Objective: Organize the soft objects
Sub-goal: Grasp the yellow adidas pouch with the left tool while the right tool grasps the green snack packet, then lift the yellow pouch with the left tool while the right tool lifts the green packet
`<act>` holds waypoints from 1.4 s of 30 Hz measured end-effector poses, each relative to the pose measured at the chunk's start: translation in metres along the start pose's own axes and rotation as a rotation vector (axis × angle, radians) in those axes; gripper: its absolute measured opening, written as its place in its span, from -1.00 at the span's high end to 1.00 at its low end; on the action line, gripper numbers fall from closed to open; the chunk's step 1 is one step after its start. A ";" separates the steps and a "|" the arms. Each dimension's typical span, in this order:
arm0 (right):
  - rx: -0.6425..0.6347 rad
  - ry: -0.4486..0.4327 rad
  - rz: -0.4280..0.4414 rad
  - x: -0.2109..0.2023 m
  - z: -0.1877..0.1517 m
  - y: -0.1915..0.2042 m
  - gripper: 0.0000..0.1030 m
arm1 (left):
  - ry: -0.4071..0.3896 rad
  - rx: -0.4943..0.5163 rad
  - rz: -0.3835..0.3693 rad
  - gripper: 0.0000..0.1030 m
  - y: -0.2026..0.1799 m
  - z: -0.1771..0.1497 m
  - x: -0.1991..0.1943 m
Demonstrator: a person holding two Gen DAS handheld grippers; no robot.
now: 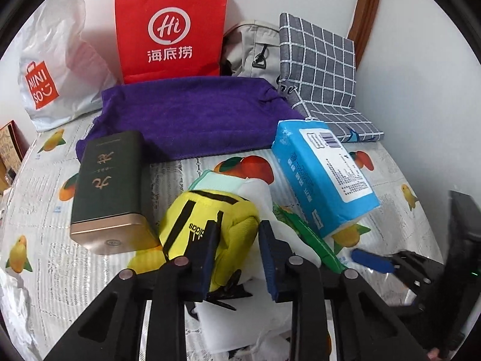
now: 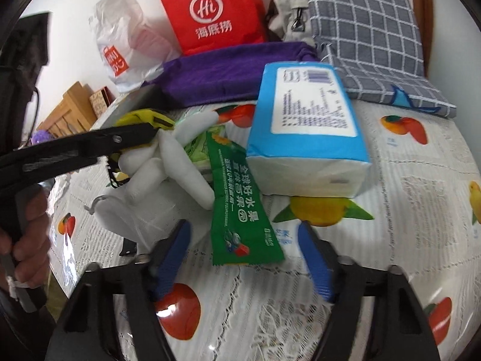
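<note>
Yellow pouch [image 1: 210,219] reads "adidas"; red bag [image 1: 171,27] reads "Hi".

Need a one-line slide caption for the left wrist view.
Left gripper straddles the yellow pouch between tea tin and blue tissue pack.

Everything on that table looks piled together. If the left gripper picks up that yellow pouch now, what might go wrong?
The yellow Adidas pouch sits between the left gripper's fingers and lies against white stuffed fabric, so lifting may drag that along. The dark green tea tin stands right beside the pouch and could get knocked. The blue tissue pack rests tilted over a green wrapper; tugging the pile might make it slide.
</note>
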State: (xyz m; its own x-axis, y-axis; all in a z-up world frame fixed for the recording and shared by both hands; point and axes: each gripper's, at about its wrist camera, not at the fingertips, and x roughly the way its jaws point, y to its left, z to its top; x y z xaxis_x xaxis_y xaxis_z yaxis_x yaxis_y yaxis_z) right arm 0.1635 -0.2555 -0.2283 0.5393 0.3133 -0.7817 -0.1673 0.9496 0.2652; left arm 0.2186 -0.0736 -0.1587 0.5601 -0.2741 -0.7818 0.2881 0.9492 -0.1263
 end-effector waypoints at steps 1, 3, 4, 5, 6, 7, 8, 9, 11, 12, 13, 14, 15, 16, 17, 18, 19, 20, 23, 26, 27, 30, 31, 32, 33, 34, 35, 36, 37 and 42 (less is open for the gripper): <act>0.000 0.014 -0.004 0.004 0.001 -0.001 0.03 | -0.003 -0.001 -0.001 0.53 0.001 0.000 -0.003; -0.008 0.034 -0.012 0.010 0.001 -0.001 0.32 | -0.011 -0.002 -0.004 0.56 0.004 -0.001 -0.010; -0.011 0.033 -0.009 0.010 0.001 0.000 0.34 | -0.015 -0.004 -0.007 0.57 0.005 -0.002 -0.012; -0.014 0.021 -0.013 0.008 0.001 0.001 0.52 | -0.020 -0.007 -0.010 0.58 0.007 -0.003 -0.016; -0.017 0.004 -0.012 0.004 0.001 0.003 0.72 | -0.027 -0.009 -0.012 0.59 0.008 -0.004 -0.020; -0.020 -0.007 -0.012 0.000 0.001 0.004 0.77 | -0.036 -0.012 -0.014 0.60 0.009 -0.005 -0.025; -0.024 -0.014 -0.013 -0.004 0.001 0.005 0.83 | -0.042 -0.013 -0.015 0.60 0.010 -0.005 -0.029; -0.026 -0.019 -0.015 -0.008 0.000 0.006 0.89 | -0.050 -0.012 -0.015 0.62 0.011 -0.007 -0.034; -0.021 -0.028 -0.015 -0.016 -0.002 0.006 0.92 | -0.066 -0.010 -0.013 0.63 0.012 -0.010 -0.044; -0.014 -0.030 -0.014 -0.019 -0.003 0.005 0.92 | -0.073 -0.013 -0.010 0.63 0.013 -0.013 -0.049; -0.007 -0.034 -0.015 -0.024 -0.006 0.004 0.92 | -0.079 -0.017 -0.005 0.63 0.014 -0.015 -0.054; 0.002 -0.040 -0.016 -0.029 -0.008 0.003 0.92 | -0.083 -0.021 0.004 0.63 0.016 -0.018 -0.059; 0.010 -0.045 -0.012 -0.034 -0.011 0.002 0.92 | -0.087 -0.027 0.014 0.63 0.018 -0.021 -0.065; 0.021 -0.047 0.000 -0.039 -0.014 0.000 0.92 | -0.091 -0.035 0.022 0.63 0.021 -0.024 -0.069; 0.034 -0.048 0.023 -0.044 -0.017 -0.001 0.92 | -0.094 -0.044 0.029 0.63 0.024 -0.028 -0.074; 0.043 -0.049 0.042 -0.048 -0.019 -0.001 0.92 | -0.094 -0.054 0.038 0.63 0.027 -0.032 -0.078; 0.053 -0.049 0.060 -0.052 -0.022 -0.001 0.92 | -0.094 -0.061 0.049 0.63 0.030 -0.036 -0.082; 0.060 -0.043 0.072 -0.055 -0.025 -0.002 0.92 | -0.093 -0.066 0.064 0.63 0.032 -0.041 -0.085; 0.097 -0.001 0.101 -0.058 -0.036 -0.010 0.92 | -0.079 -0.074 0.121 0.63 0.039 -0.054 -0.089; 0.153 0.036 0.060 -0.050 -0.046 -0.023 0.80 | -0.052 -0.076 0.177 0.63 0.045 -0.068 -0.082; 0.163 0.032 0.034 -0.049 -0.048 -0.026 0.67 | -0.044 -0.073 0.188 0.63 0.045 -0.071 -0.080; 0.150 0.017 -0.042 -0.051 -0.053 -0.032 0.23 | -0.026 -0.069 0.190 0.63 0.045 -0.080 -0.073; 0.131 0.009 -0.065 -0.053 -0.053 -0.031 0.09 | -0.020 -0.070 0.178 0.63 0.045 -0.082 -0.071; 0.114 -0.007 -0.081 -0.055 -0.053 -0.030 -0.20 | -0.016 -0.069 0.171 0.62 0.044 -0.084 -0.068; 0.104 -0.024 -0.087 -0.056 -0.053 -0.029 -0.42 | -0.011 -0.064 0.167 0.60 0.042 -0.086 -0.065; 0.100 -0.035 -0.085 -0.056 -0.053 -0.029 -0.49 | -0.006 -0.058 0.169 0.56 0.040 -0.087 -0.063; 0.099 -0.046 -0.074 -0.054 -0.052 -0.027 -0.54 | -0.001 -0.051 0.172 0.55 0.038 -0.089 -0.060; 0.102 -0.049 -0.063 -0.052 -0.050 -0.027 -0.55 | 0.005 -0.048 0.173 0.54 0.036 -0.090 -0.058; 0.104 -0.043 -0.049 -0.046 -0.049 -0.023 -0.55 | 0.007 -0.049 0.174 0.53 0.037 -0.091 -0.057; 0.082 -0.014 -0.110 -0.015 -0.048 -0.008 -0.55 | 0.014 -0.081 0.164 -0.18 0.051 -0.094 -0.060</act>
State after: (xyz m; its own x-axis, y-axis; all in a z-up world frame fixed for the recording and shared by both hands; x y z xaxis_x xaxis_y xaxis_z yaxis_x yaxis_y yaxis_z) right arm 0.1172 -0.2675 -0.2456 0.5623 0.2064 -0.8007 -0.0383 0.9738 0.2241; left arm 0.1268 0.0053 -0.1759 0.5837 -0.1130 -0.8041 0.1297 0.9905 -0.0451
